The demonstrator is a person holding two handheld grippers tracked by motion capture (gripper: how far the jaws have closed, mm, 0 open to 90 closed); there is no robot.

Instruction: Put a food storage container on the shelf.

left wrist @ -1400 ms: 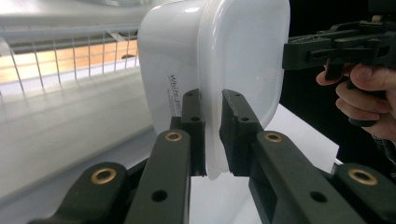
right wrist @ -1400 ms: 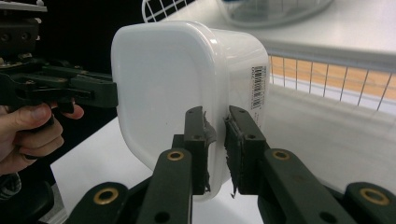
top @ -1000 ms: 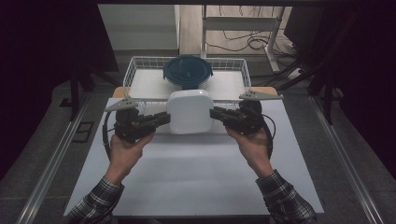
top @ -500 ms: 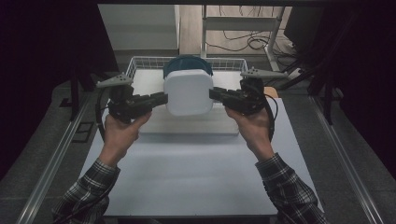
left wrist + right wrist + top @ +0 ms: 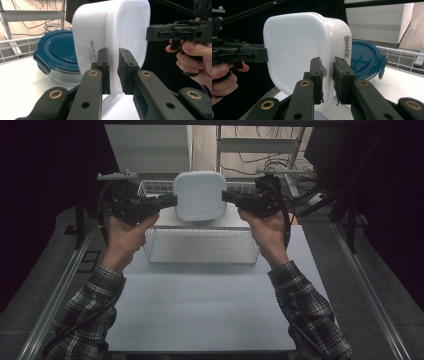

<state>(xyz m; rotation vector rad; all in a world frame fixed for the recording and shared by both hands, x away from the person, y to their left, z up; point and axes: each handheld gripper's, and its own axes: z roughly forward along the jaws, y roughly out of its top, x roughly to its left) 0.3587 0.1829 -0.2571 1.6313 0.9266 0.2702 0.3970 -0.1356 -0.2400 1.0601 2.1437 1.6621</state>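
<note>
Aloft, the white rounded-square plastic container (image 5: pixel 199 196) hangs between the left hand-held gripper (image 5: pixel 172 201) and right hand-held gripper (image 5: pixel 224 196), each clamped on a rim edge, above the white wire basket (image 5: pixel 200 255) on the bench (image 5: pixel 200 310).

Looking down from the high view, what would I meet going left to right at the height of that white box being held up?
Left black tongs gripped in the person's left hand → white rounded plastic box → right black tongs gripped in the right hand.
</note>
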